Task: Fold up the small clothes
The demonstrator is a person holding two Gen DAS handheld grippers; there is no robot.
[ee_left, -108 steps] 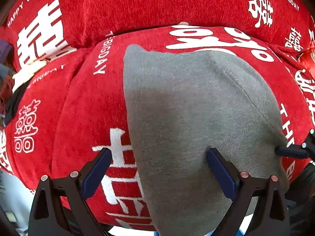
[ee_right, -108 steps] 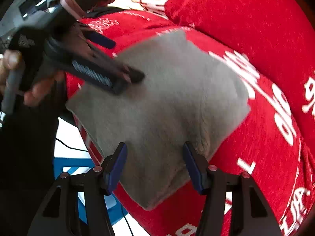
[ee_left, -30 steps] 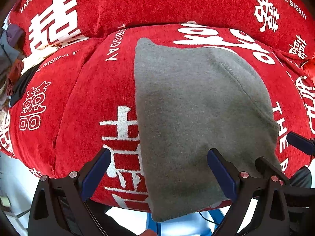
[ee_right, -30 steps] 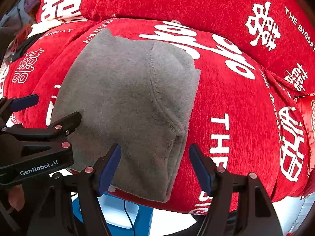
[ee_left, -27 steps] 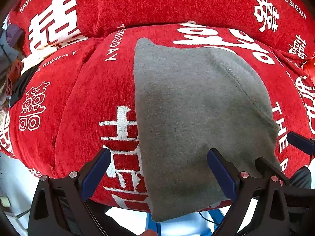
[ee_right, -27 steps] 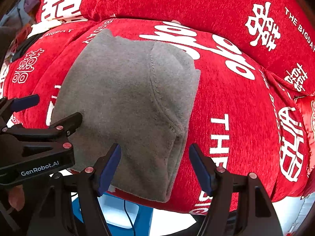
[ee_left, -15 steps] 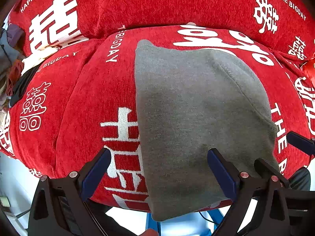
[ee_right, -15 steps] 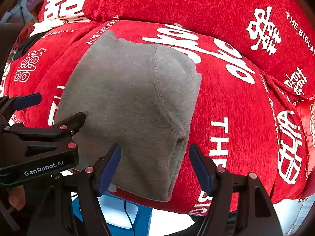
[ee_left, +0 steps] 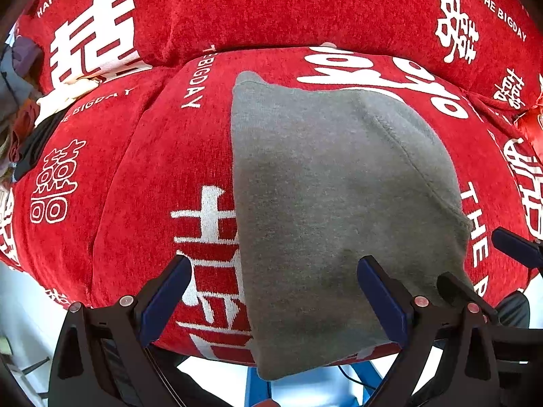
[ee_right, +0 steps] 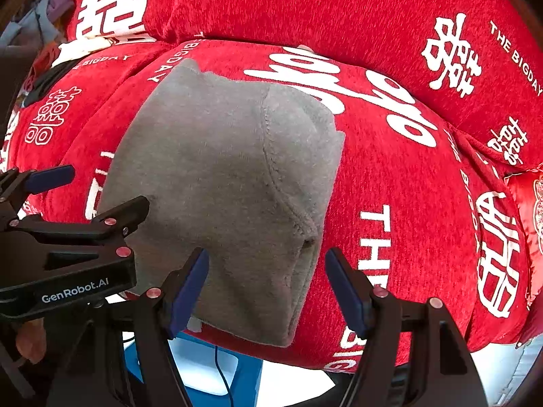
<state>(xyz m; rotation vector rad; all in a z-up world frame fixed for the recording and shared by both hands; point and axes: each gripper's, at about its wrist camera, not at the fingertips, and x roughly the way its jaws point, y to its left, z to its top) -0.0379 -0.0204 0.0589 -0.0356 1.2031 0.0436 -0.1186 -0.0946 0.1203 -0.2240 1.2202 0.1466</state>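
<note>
The grey garment [ee_left: 339, 210] lies folded into a compact block on the seat cushion of a red sofa [ee_left: 142, 183], with its near end hanging a little over the cushion's front edge. A stitched seam runs in a curve down its right part, and in the right wrist view the same garment [ee_right: 220, 176] shows a thick, doubled right edge that ends in a small pucker near the front. Its left edge runs straight from the back corner to the front of the cushion.

The left claw [ee_left: 275, 291] hovers above the near half of the garment with its blue-padded fingers spread wide; nothing is between the pads, and the left finger is over the red cover while the right one is over the grey cloth. The right claw [ee_right: 268, 285] is also spread wide and holds nothing, its two fingers straddling the garment's near right corner from above. From the right wrist view the left claw's black body [ee_right: 68, 254] is just to the left, close beside the garment's left edge.

The sofa cover is red with large white characters and the words "THE BIGDAY" printed across the seat and the back cushion [ee_left: 271, 3]. At the far left end of the seat lies a small heap of other clothes [ee_left: 30, 115]. Below the cushion's front edge a blue and white floor area [ee_right: 217, 373] with a thin dark cable shows.
</note>
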